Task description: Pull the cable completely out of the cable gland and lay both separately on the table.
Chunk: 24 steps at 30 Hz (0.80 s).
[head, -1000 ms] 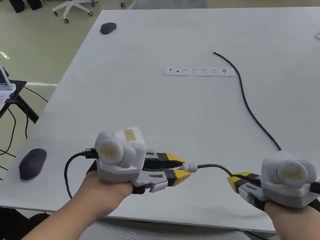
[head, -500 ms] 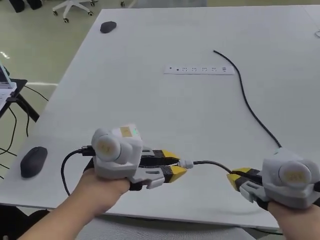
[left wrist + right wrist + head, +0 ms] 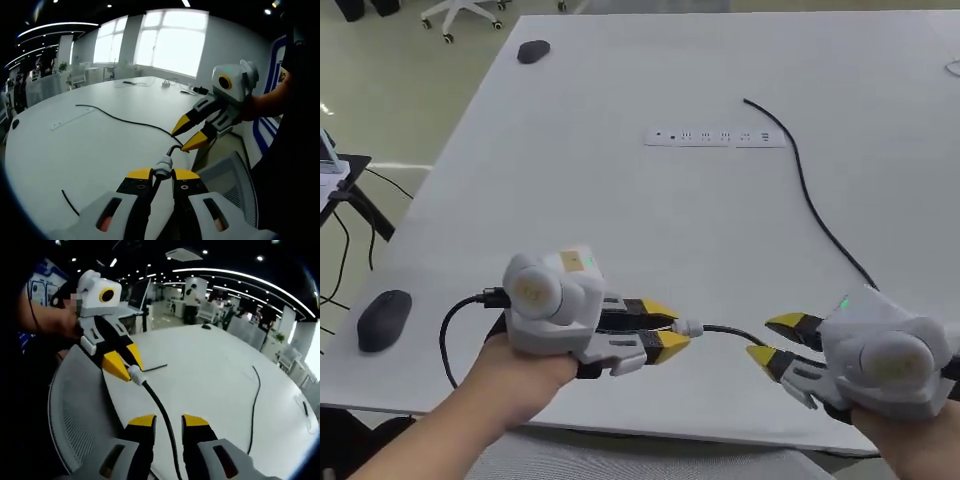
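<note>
The white cable gland [image 3: 691,327] is sitting clamped in the left tool [image 3: 676,329] over the near edge of the tabletop [image 3: 620,210] — its black cable [image 3: 728,329] is trailing toward the right tool [image 3: 763,337]. That tool's jaws are standing apart, with the cable passing ungripped between them.
</note>
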Each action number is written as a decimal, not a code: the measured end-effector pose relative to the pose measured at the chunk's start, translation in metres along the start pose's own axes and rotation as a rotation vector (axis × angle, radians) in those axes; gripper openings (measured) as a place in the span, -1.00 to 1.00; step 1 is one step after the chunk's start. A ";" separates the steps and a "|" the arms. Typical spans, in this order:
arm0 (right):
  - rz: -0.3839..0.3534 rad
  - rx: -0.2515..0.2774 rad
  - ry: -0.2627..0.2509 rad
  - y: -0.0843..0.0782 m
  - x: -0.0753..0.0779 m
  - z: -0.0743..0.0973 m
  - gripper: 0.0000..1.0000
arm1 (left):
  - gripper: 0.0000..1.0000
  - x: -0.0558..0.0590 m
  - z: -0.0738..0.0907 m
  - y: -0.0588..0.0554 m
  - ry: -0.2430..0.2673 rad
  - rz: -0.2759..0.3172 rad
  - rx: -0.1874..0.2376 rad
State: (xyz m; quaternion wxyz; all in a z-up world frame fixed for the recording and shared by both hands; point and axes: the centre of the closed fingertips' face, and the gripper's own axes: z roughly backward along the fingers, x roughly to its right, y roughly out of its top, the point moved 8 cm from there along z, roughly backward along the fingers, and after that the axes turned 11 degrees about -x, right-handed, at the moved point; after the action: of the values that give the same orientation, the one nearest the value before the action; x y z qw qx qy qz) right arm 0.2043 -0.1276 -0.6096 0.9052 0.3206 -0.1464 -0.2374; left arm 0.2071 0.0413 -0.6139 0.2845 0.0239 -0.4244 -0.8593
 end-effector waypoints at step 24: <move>0.355 -0.070 -0.019 0.026 -0.023 -0.021 -0.94 | -0.69 0.003 -0.004 0.001 -0.007 -0.037 -0.014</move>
State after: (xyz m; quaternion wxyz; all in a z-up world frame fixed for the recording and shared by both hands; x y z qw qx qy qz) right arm 0.2021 -0.0868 -0.6111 0.9420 0.2560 -0.2008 -0.0817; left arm 0.2061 0.0366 -0.6149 0.2669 0.0267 -0.4189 -0.8675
